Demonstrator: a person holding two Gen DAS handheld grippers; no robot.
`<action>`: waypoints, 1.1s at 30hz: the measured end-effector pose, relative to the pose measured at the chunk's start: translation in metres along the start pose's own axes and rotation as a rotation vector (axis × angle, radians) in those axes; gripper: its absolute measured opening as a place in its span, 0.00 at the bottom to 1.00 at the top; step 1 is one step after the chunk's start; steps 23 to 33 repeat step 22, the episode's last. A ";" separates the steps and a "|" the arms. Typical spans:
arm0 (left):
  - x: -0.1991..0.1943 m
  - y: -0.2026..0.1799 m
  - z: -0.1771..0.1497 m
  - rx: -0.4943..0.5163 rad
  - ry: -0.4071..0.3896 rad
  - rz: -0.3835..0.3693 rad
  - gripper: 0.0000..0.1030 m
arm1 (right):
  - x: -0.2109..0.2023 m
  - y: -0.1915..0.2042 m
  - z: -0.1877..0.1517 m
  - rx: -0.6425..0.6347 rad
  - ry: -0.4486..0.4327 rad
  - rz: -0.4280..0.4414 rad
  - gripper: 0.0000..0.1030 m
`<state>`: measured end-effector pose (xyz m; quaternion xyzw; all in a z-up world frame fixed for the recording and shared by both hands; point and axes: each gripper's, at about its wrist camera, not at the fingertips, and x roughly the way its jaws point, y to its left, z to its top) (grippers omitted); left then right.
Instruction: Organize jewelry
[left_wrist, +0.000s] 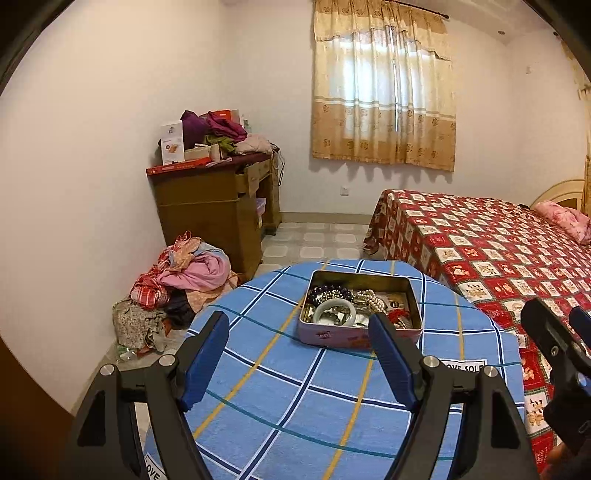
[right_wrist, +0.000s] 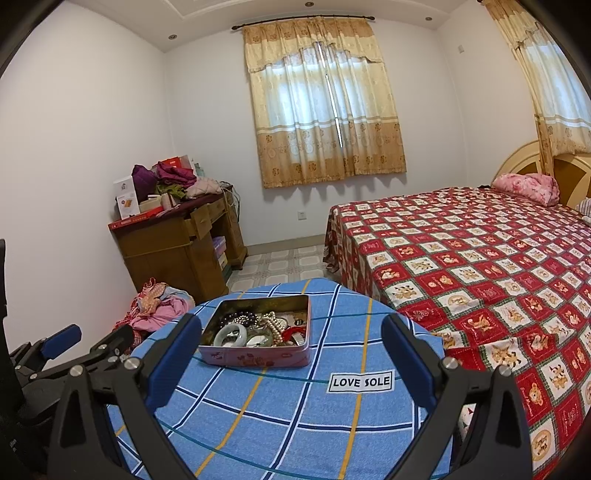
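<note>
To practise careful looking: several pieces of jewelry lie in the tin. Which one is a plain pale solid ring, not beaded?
The pale green bangle at the tin's near-left corner; the others nearby are beaded strands.

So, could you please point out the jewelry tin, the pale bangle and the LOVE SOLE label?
jewelry tin (right_wrist: 255, 357): right wrist view, pink front wall.
pale bangle (right_wrist: 226, 335): right wrist view, left side of the ring.
LOVE SOLE label (right_wrist: 361, 381): right wrist view, middle of the lettering.

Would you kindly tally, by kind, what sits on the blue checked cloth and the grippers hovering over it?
Tin of jewelry: 1
White bangle inside the tin: 1
Dark bead strand inside the tin: 1
Open grippers: 2, the left gripper and the right gripper
Total: 5
</note>
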<state>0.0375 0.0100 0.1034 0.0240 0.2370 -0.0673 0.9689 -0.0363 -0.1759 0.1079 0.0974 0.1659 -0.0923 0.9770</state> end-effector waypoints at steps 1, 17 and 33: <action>0.000 0.000 0.000 0.003 -0.004 0.001 0.76 | 0.000 0.000 0.000 0.000 0.000 0.000 0.97; 0.018 -0.001 -0.005 0.024 0.061 0.061 0.76 | 0.009 -0.003 -0.007 0.010 0.046 -0.011 0.97; 0.023 0.000 -0.007 0.027 0.077 0.072 0.76 | 0.011 -0.004 -0.007 0.012 0.058 -0.014 0.97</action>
